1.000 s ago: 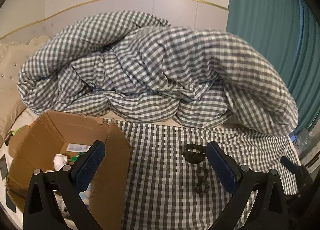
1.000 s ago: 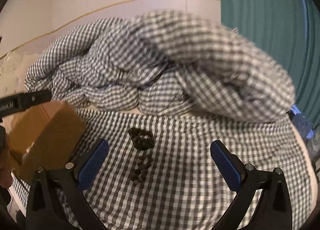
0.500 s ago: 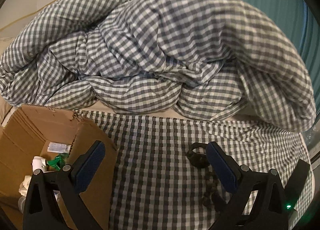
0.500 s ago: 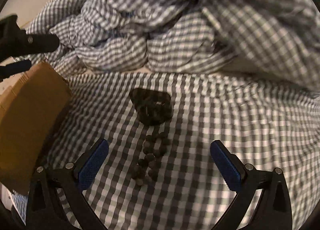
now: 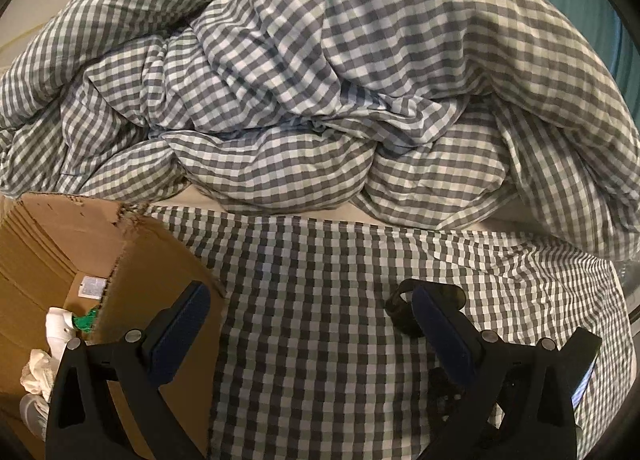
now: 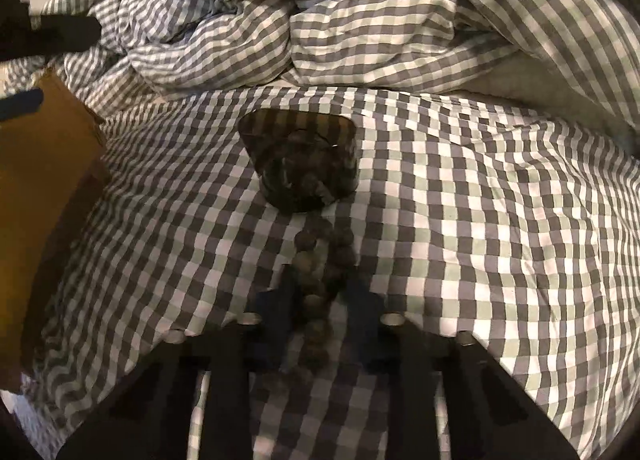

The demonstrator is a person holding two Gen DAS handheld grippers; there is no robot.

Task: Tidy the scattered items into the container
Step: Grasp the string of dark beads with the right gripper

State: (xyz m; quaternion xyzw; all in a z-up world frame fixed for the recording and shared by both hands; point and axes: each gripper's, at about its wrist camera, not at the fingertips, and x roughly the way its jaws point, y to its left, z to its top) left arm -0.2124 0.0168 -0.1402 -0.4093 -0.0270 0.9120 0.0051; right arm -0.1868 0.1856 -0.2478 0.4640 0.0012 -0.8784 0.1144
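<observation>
**Dark bead string [image 6: 320,292]: right gripper [image 6: 322,300] just closed on it**

Jaws were wide, now pinched on the beads' near end on the checked sheet [image 6: 480,220]. Dark ring-shaped item [image 6: 304,168] lies just ahead, untouched. Brown cardboard box [image 5: 52,244] far left, under wide-open, empty left gripper [image 5: 308,324]. Next, likely: lift, carry to box.
</observation>
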